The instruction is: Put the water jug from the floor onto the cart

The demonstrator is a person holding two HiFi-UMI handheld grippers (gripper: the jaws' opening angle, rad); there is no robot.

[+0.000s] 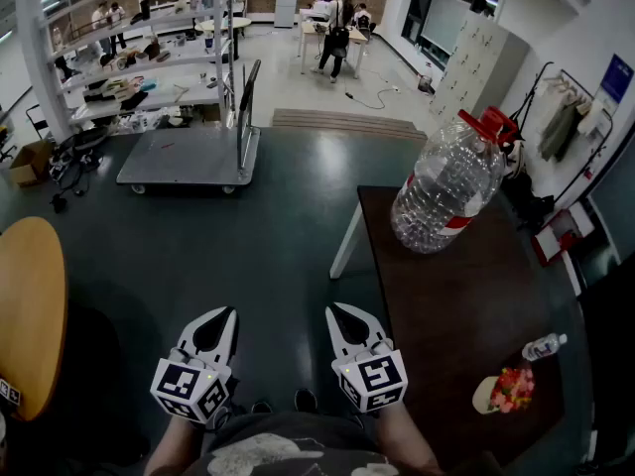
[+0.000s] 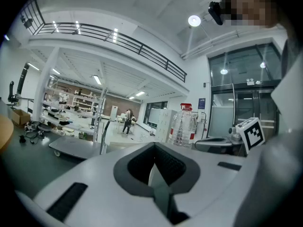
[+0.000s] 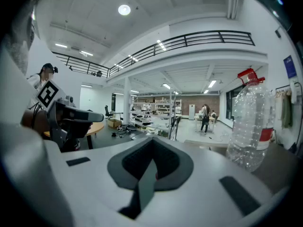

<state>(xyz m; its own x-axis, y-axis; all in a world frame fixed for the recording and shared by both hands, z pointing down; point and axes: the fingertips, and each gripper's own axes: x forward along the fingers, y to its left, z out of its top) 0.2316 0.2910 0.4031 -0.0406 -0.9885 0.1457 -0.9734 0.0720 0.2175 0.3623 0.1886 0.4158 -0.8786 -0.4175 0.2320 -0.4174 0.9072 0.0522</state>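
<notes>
- The water jug [image 1: 448,188], clear with a red cap and handle, stands on the far end of a dark counter [image 1: 446,315] on the right. It is neither on the floor, where the task places it, nor on the cart.
- The cart [image 1: 184,157], a flat grey platform with an upright handle at its right end, is parked far off to the left across the dark floor [image 1: 258,256]. It is well apart from the jug, and its deck looks bare, though it is small in the picture.
- The left gripper [image 1: 220,321] and the right gripper [image 1: 342,317] hang side by side close to the person, near the bottom of the head view. Each has its jaws drawn together on nothing.
- Neither gripper is near the jug, which shows only at a distance in both gripper views.
- Judged from this, no part of the task is done. Reaching the jug, taking hold of it, carrying it left across the floor and setting it on the cart's deck all remain.
- A small bottle [image 1: 544,346] and a bowl [image 1: 506,390] sit at the counter's near end, clear of the jug.
</notes>
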